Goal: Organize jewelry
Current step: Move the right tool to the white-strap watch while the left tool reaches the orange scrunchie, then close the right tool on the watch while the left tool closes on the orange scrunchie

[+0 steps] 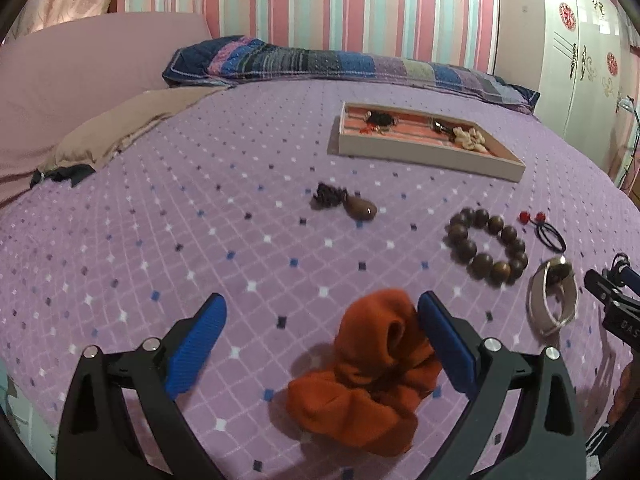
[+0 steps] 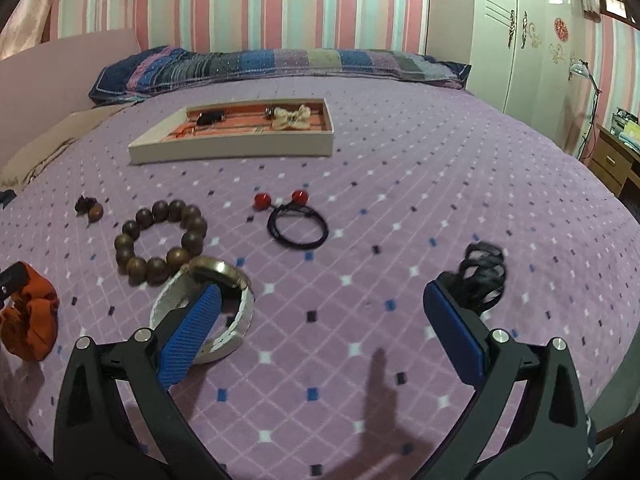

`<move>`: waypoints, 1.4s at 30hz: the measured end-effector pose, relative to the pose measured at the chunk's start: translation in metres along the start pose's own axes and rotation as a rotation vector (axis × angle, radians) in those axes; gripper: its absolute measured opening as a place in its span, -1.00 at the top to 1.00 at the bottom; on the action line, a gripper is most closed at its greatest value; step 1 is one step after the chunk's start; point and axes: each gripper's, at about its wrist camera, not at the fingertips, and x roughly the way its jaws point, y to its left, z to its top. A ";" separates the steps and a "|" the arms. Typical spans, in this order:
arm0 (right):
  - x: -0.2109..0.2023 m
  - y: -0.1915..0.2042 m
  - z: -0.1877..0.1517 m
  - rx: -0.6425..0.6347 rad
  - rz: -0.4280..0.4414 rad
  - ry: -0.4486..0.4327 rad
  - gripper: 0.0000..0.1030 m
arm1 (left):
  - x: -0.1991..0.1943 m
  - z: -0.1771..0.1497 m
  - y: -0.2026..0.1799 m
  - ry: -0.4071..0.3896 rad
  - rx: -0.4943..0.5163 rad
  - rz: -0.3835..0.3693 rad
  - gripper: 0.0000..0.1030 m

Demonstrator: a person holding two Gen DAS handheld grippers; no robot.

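A white jewelry tray (image 1: 424, 156) (image 2: 232, 148) with a pink lining stands far on the purple bed and holds a few pieces. My left gripper (image 1: 320, 320) is open over an orange scrunchie (image 1: 372, 372) (image 2: 30, 324) that touches its right finger. My right gripper (image 2: 322, 304) is open; a white-strap watch (image 2: 236, 316) (image 1: 552, 304) lies by its left finger and a black spiral hair tie (image 2: 482, 276) by its right finger. A brown bead bracelet (image 1: 486, 246) (image 2: 160, 240), a black hair tie with red balls (image 2: 296, 220) (image 1: 546, 232) and a brown pendant (image 1: 356, 206) (image 2: 91, 209) lie between.
A patchwork pillow (image 1: 320, 64) (image 2: 280, 64) lies along the striped wall. A beige cloth (image 1: 120, 136) is at the bed's left side. A white wardrobe (image 2: 532, 40) and a wooden desk (image 2: 612, 160) stand to the right.
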 end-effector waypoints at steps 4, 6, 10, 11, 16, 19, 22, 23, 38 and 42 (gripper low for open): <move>0.014 0.003 -0.005 0.001 0.010 0.046 -0.73 | 0.013 -0.010 -0.002 0.015 0.000 -0.032 -0.83; 0.019 0.005 -0.008 -0.003 0.015 0.060 -0.65 | 0.017 -0.012 -0.004 0.018 0.006 -0.050 -0.83; 0.027 0.007 -0.009 0.005 0.044 0.084 -0.48 | 0.026 -0.016 -0.005 0.036 0.011 -0.079 -0.83; 0.029 0.008 -0.009 0.006 0.048 0.089 -0.47 | 0.028 -0.016 -0.004 0.040 0.004 -0.094 -0.83; 0.032 0.012 -0.009 -0.008 0.061 0.089 -0.26 | 0.028 -0.018 -0.003 0.040 -0.002 -0.112 -0.82; 0.033 0.014 -0.010 -0.014 0.076 0.086 -0.14 | 0.028 -0.018 -0.006 0.036 0.013 -0.113 -0.77; 0.034 0.015 -0.010 -0.019 0.096 0.085 -0.01 | 0.028 -0.018 -0.008 0.035 0.021 -0.134 -0.59; 0.034 0.015 -0.010 -0.019 0.102 0.085 0.02 | 0.028 -0.018 -0.009 0.035 0.026 -0.135 -0.58; 0.032 0.021 -0.009 -0.030 0.180 0.097 0.66 | 0.027 -0.015 -0.017 0.042 0.050 -0.186 0.19; 0.033 0.022 -0.009 -0.028 0.185 0.099 0.68 | 0.026 -0.014 -0.018 0.043 0.051 -0.184 0.34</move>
